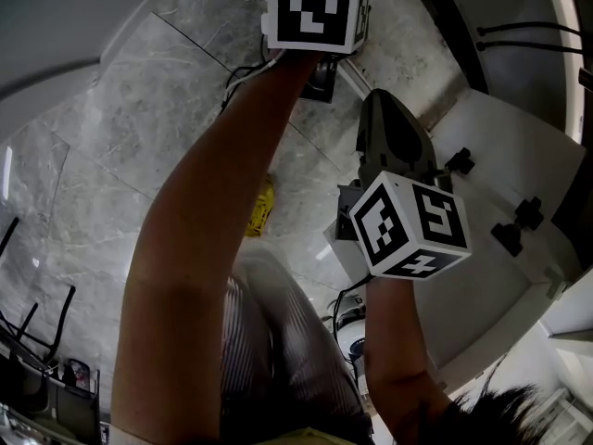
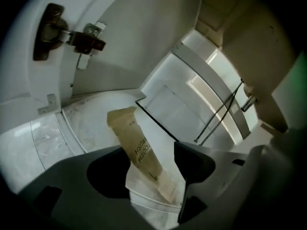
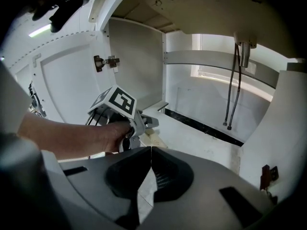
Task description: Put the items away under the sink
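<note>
A tan paper toothbrush packet (image 2: 136,147) lies on the white cabinet floor (image 2: 91,121) under the sink, its near end over a white sheet (image 2: 144,193). My left gripper (image 2: 148,151) hangs just above it, reaching into the cabinet. Its jaws stand wide apart and the pads do not press on the packet. In the right gripper view the left gripper (image 3: 146,123) shows at the cabinet's left with a hand round it. My right gripper (image 3: 151,150) is shut with nothing in it, held back in front of the cabinet opening. In the head view both marker cubes show, left (image 1: 313,12) and right (image 1: 412,225).
A door hinge (image 2: 72,35) sits on the open left door. Two thin hoses (image 3: 232,95) hang from the fitting (image 3: 244,51) at the cabinet's back right. Another hinge (image 3: 266,174) is on the right side. A yellow thing (image 1: 261,207) lies on the marble floor.
</note>
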Tool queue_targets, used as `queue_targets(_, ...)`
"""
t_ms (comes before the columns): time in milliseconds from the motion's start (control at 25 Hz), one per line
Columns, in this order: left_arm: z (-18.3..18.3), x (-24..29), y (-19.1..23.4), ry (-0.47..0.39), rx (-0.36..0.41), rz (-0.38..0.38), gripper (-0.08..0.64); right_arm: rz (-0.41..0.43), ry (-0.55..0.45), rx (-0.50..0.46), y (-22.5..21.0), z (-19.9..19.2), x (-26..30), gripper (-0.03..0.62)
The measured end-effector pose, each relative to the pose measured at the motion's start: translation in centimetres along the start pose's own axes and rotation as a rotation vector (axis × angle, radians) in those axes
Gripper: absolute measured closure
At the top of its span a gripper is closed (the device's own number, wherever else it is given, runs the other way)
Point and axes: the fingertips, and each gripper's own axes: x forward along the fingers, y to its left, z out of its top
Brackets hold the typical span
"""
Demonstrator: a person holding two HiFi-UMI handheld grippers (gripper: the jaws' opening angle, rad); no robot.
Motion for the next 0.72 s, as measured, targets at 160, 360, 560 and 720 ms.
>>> queue_targets(160, -0.4, 0.3, -0.7, 0.064, 0.156, 0.004, 0.250, -0.006, 0.001, 0.002, -0.2, 0.0, -0.1, 0.566)
queue_targets(360, -1.8, 0.4, -1.1, 0.144, 0.355, -0.024, 0.238, -0.011, -0.007, 0.000, -0.4, 0.4, -0.2, 0.566)
queue_targets(560, -2.8, 0.4, -1.1, 0.227, 0.458, -0.076, 0.225, -0.017, -0.003, -0.009, -0.6, 0.4, 0.0, 0.566)
queue_targets(720, -3.3, 0.3, -1.4, 0.286, 0.539, -0.137, 0.216, -0.019, 0.003, -0.010, -0.8, 0.2, 0.0, 0.566)
